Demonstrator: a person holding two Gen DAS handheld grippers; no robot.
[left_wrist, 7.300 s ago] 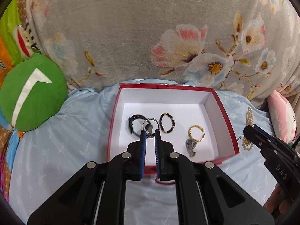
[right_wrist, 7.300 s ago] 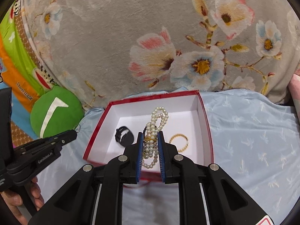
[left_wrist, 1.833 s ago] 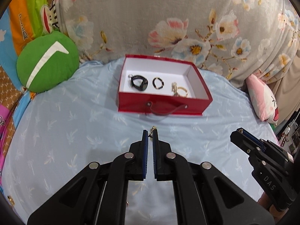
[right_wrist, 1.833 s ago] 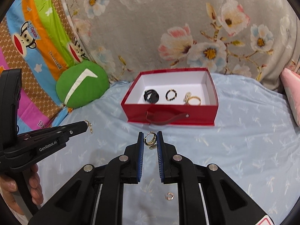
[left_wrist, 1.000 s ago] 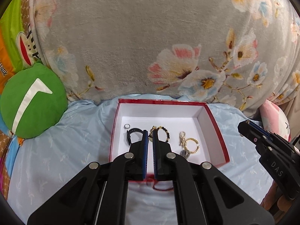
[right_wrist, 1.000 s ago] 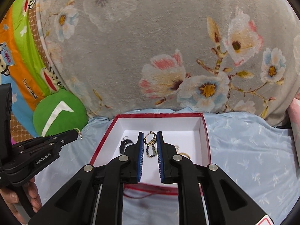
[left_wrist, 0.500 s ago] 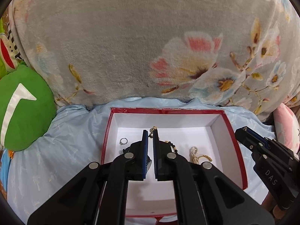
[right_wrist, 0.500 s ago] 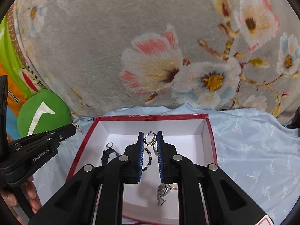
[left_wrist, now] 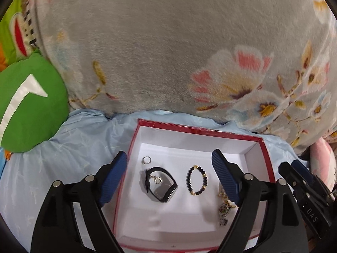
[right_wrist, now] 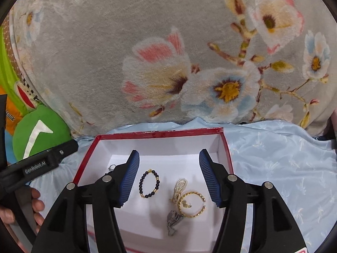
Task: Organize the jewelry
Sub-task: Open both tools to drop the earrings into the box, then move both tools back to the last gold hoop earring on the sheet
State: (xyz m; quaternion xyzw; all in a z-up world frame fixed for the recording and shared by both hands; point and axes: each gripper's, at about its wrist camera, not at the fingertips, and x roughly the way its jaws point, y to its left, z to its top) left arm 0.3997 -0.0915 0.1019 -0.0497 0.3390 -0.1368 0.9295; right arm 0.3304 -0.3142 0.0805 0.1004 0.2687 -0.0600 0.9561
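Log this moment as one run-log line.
left gripper: just opened, empty | right gripper: just opened, empty | red box: jewelry inside

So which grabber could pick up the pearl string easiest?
Probably the right gripper: its jaws, just opened and empty, straddle the pearl string in the red box. The left gripper, also just opened, hangs over the black band.

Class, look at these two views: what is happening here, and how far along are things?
A person holds a gripper in each hand over a red box on a bed. The jaws of both the left gripper and the right gripper have just been opening, and nothing is between them. Inside the box lie a black band with a small gold ring on it, a dark bead bracelet, a gold bangle and pearls.
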